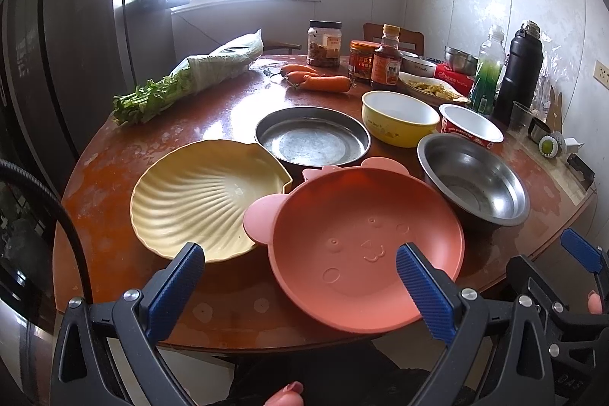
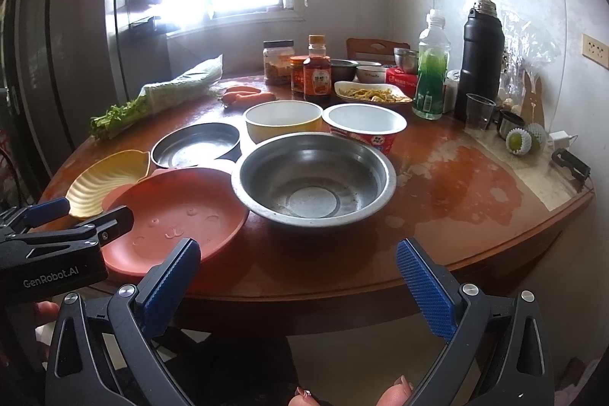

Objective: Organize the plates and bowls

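Note:
A pink bear-face plate [image 1: 354, 238] [image 2: 179, 212] lies at the table's near edge. A yellow shell-shaped plate [image 1: 198, 196] [image 2: 102, 181] touches its left side. Behind them are a flat metal pan [image 1: 312, 139] [image 2: 194, 145], a yellow bowl [image 1: 397, 117] [image 2: 283, 118], a red-and-white paper bowl [image 1: 470, 126] [image 2: 363, 122] and a steel bowl [image 1: 472, 177] [image 2: 314, 177]. My left gripper [image 1: 304, 278] [image 2: 89, 214] is open, hovering over the pink plate's near-left rim. My right gripper [image 2: 298, 278] [image 1: 552, 261] is open, holds nothing, and sits in front of the steel bowl.
Bagged greens [image 1: 182, 82], carrots [image 1: 319, 80], jars and a sauce bottle [image 1: 386, 58], a dish of food [image 2: 371, 92], a green bottle [image 2: 430, 75], a black flask [image 2: 481, 59] and a plastic cup [image 2: 479, 111] crowd the far side. Bare tabletop [image 2: 456, 185] shows right of the steel bowl.

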`<state>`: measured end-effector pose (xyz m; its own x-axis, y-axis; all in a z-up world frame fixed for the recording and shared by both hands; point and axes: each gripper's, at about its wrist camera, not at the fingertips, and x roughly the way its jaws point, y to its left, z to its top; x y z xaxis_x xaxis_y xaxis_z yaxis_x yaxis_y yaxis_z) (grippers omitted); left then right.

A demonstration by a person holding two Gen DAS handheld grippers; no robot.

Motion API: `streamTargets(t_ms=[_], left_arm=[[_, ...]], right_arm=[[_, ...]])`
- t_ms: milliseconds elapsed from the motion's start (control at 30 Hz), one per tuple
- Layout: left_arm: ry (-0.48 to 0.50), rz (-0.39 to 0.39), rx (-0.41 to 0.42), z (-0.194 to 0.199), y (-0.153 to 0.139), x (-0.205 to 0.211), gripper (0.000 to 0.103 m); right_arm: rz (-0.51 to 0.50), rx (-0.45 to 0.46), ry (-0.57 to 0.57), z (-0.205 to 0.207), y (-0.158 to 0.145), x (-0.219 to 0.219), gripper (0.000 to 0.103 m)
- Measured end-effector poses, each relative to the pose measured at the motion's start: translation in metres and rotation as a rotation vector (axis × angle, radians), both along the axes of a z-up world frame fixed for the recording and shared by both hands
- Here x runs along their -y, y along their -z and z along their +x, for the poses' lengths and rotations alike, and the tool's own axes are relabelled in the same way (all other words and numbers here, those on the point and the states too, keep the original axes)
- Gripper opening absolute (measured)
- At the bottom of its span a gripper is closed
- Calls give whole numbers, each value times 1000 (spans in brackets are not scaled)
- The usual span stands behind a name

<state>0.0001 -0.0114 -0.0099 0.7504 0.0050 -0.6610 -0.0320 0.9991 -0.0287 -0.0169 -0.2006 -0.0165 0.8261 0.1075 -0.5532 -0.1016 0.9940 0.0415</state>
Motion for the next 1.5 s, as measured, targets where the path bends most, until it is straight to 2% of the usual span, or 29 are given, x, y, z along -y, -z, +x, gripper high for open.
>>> streamTargets(t_ms=[833,1500], left_arm=[[4,11,6,1,-4,-1,102],[-23,-4,48,-2,-13,-24,102]], right_arm=[[-6,-7,-2,3,-1,-3,103],[1,-2,-33,4,-12,-21,103]])
